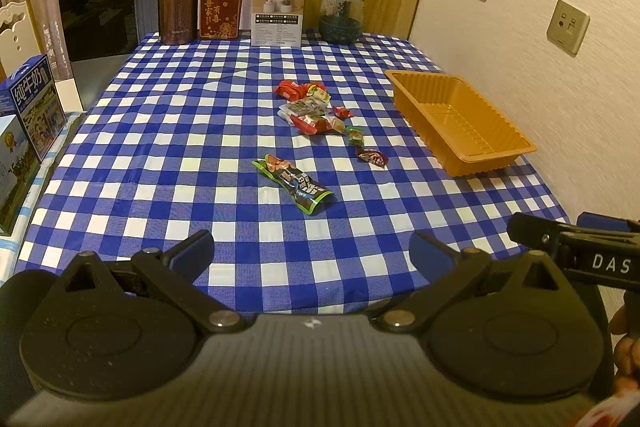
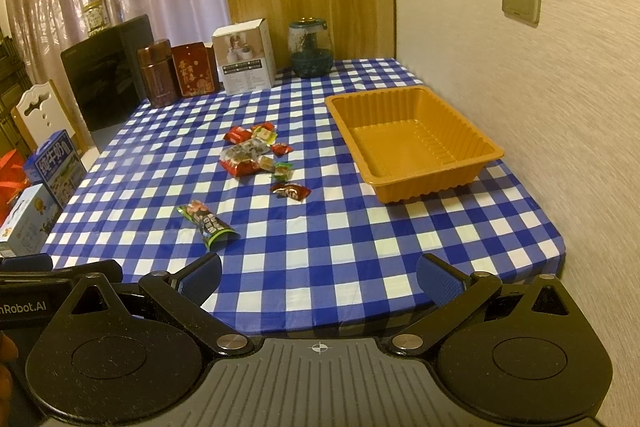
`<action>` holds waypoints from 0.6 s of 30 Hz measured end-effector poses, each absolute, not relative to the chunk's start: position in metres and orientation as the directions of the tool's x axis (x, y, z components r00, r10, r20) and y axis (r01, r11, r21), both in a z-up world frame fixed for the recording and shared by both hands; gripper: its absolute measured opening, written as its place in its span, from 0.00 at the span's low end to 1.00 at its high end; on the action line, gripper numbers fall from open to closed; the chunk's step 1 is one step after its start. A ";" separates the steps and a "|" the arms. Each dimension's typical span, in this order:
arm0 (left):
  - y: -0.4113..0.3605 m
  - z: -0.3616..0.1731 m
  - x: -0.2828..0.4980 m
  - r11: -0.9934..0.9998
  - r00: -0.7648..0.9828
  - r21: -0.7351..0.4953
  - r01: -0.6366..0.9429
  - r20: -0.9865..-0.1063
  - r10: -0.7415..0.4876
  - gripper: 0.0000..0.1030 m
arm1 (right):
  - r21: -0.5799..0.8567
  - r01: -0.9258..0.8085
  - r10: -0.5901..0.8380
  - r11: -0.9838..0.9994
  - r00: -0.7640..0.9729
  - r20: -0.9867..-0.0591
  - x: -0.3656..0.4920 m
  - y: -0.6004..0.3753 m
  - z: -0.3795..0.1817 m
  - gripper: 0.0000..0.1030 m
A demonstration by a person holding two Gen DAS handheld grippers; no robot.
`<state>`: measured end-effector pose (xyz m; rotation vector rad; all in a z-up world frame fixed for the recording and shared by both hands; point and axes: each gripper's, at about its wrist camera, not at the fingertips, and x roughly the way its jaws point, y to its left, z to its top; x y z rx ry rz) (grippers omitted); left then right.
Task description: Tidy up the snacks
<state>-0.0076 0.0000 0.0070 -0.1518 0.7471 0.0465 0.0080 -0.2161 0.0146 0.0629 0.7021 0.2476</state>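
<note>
Left wrist view: the left gripper (image 1: 312, 251) hangs over the near edge of the table (image 1: 160, 147), fingers spread wide with nothing between them. The snacks lie mid-table: a green packet (image 1: 294, 183) nearest, a dark red candy (image 1: 372, 157) beyond it, and a pile (image 1: 310, 107) of red and clear wrappers farther back. The orange tray (image 1: 460, 119) sits empty along the wall side, well apart from the pile, likely the place the snacks are meant to go. Part of the right gripper shows at the right edge.

Right wrist view: the right gripper (image 2: 319, 277) is likewise wide open and empty, held low at the table's near edge. From here the tray (image 2: 412, 143) lies ahead to the right and the pile (image 2: 252, 153) ahead to the left, with the green packet (image 2: 208, 223) closest. Both tools seem poised to start; no snack is in the tray yet.
</note>
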 end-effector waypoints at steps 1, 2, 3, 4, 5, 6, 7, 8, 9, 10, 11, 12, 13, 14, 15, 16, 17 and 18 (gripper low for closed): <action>0.000 0.007 -0.008 0.988 0.733 -0.122 -0.096 -0.680 -0.013 1.00 | 0.140 -0.204 0.246 0.969 0.735 -0.631 0.008 -0.216 0.015 1.00; 0.000 0.007 -0.008 0.988 0.733 -0.120 -0.096 -0.680 -0.012 1.00 | 0.141 -0.204 0.247 0.969 0.736 -0.631 0.008 -0.217 0.015 1.00; 0.000 0.007 -0.008 0.988 0.733 -0.119 -0.096 -0.680 -0.011 1.00 | 0.142 -0.204 0.247 0.969 0.736 -0.631 0.008 -0.217 0.015 1.00; 0.000 0.007 -0.008 0.988 0.733 -0.119 -0.095 -0.680 -0.011 1.00 | 0.141 -0.204 0.247 0.969 0.736 -0.630 0.009 -0.217 0.016 1.00; 0.000 0.007 -0.008 0.988 0.733 -0.121 -0.096 -0.680 -0.012 1.00 | 0.141 -0.203 0.246 0.969 0.736 -0.631 0.008 -0.217 0.015 1.00; 0.000 0.007 -0.008 0.988 0.733 -0.121 -0.096 -0.680 -0.012 1.00 | 0.141 -0.203 0.246 0.969 0.736 -0.631 0.009 -0.217 0.016 1.00; -0.001 0.007 -0.008 0.988 0.733 -0.121 -0.095 -0.680 -0.013 1.00 | 0.142 -0.203 0.247 0.969 0.735 -0.631 0.009 -0.217 0.016 1.00; -0.001 0.007 -0.008 0.988 0.733 -0.119 -0.096 -0.680 -0.011 1.00 | 0.141 -0.204 0.247 0.969 0.736 -0.631 0.008 -0.217 0.015 1.00; -0.001 0.007 -0.008 0.988 0.733 -0.120 -0.096 -0.680 -0.011 1.00 | 0.141 -0.204 0.246 0.969 0.736 -0.631 0.008 -0.217 0.015 1.00; -0.001 0.007 -0.008 0.988 0.733 -0.121 -0.096 -0.680 -0.012 1.00 | 0.141 -0.204 0.246 0.969 0.736 -0.631 0.008 -0.217 0.015 1.00; -0.001 0.007 -0.008 0.988 0.733 -0.121 -0.096 -0.680 -0.012 1.00 | 0.141 -0.203 0.246 0.969 0.736 -0.631 0.008 -0.217 0.015 1.00; -0.001 0.007 -0.008 0.988 0.733 -0.120 -0.096 -0.680 -0.011 1.00 | 0.142 -0.203 0.247 0.969 0.736 -0.630 0.008 -0.217 0.015 1.00; -0.001 0.007 -0.008 0.988 0.733 -0.120 -0.096 -0.680 -0.011 1.00 | 0.141 -0.203 0.246 0.969 0.736 -0.630 0.008 -0.217 0.015 1.00; -0.001 0.007 -0.008 0.988 0.733 -0.121 -0.096 -0.681 -0.012 1.00 | 0.142 -0.202 0.246 0.969 0.737 -0.630 0.008 -0.217 0.015 1.00; 0.000 0.007 -0.008 0.988 0.732 -0.124 -0.097 -0.681 -0.014 1.00 | 0.143 -0.201 0.245 0.969 0.737 -0.629 0.008 -0.217 0.015 1.00; 0.000 0.007 -0.008 0.987 0.732 -0.125 -0.097 -0.681 -0.014 1.00 | 0.145 -0.199 0.246 0.969 0.739 -0.628 0.008 -0.218 0.016 1.00; 0.000 0.006 -0.008 0.987 0.732 -0.127 -0.097 -0.681 -0.015 1.00 | 0.146 -0.198 0.245 0.969 0.740 -0.627 0.009 -0.218 0.015 1.00; 0.000 0.006 -0.008 0.987 0.732 -0.127 -0.097 -0.681 -0.016 1.00 | 0.147 -0.196 0.244 0.970 0.741 -0.626 0.009 -0.218 0.015 1.00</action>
